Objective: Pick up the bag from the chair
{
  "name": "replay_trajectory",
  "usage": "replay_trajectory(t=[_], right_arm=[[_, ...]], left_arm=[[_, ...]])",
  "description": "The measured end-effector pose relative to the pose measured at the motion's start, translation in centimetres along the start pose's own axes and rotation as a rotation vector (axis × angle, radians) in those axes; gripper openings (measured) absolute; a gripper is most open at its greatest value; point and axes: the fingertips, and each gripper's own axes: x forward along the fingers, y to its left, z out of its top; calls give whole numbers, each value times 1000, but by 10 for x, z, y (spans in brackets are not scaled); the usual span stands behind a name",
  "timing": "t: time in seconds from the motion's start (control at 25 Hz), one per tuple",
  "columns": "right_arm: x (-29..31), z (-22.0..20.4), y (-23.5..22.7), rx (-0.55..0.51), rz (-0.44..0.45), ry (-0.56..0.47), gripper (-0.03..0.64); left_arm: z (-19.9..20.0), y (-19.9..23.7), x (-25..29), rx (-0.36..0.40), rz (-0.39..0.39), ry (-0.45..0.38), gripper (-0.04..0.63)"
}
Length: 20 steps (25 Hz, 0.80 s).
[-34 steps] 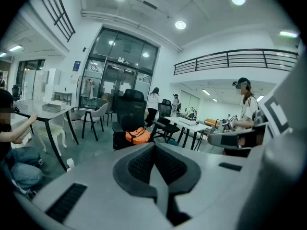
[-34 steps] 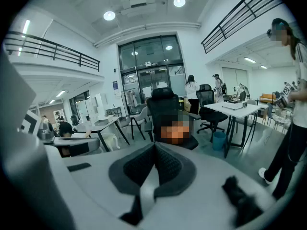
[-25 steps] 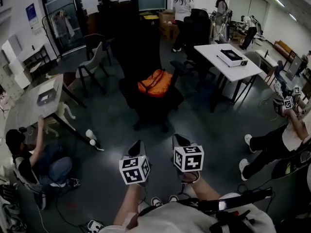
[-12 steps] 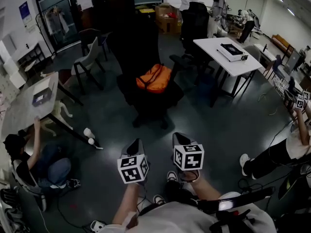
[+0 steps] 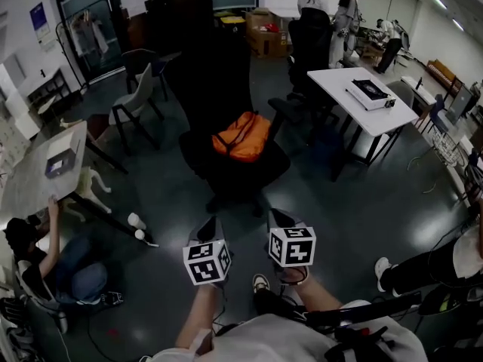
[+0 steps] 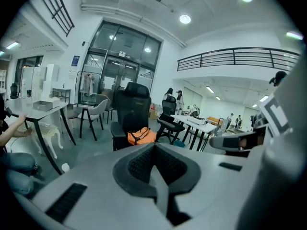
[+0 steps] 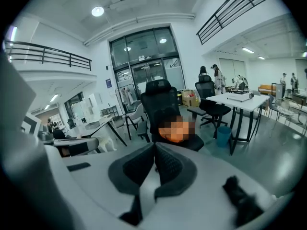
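While both tools are held low in front of the person, the left gripper and the right gripper sit side by side, each with its jaws pressed together and nothing between them; the left gripper view and the right gripper view both show the ribbed pads meeting on empty air. Beyond the tips lies a stretch of bare dark floor, so the grippers are well apart from the target. Straight ahead stands the black office chair, its seat edge turned roughly toward the person and its tall backrest on the far side. On that seat rests the orange bag, slumped flat, clear of the armrests. It lies almost on the line that runs between the two grippers, so neither hand looks clearly nearer; I judge either could lead. The bag's longer side appears to run across the seat on a slight diagonal, near-left to far-right, and its dark straps lie over the top toward the backrest. Which end is the opening cannot be told from here.
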Motion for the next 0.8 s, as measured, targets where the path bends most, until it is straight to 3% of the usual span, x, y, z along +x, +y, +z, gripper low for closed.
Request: replay_trajectory(t=[0.36, 0.8], right_arm=[[77, 63, -53, 4, 20, 12, 34], [145, 102, -109, 21, 38, 31, 34]], left_arm=[[48, -2, 96, 0, 31, 8, 12], [76, -2, 176, -18, 75, 16, 12]])
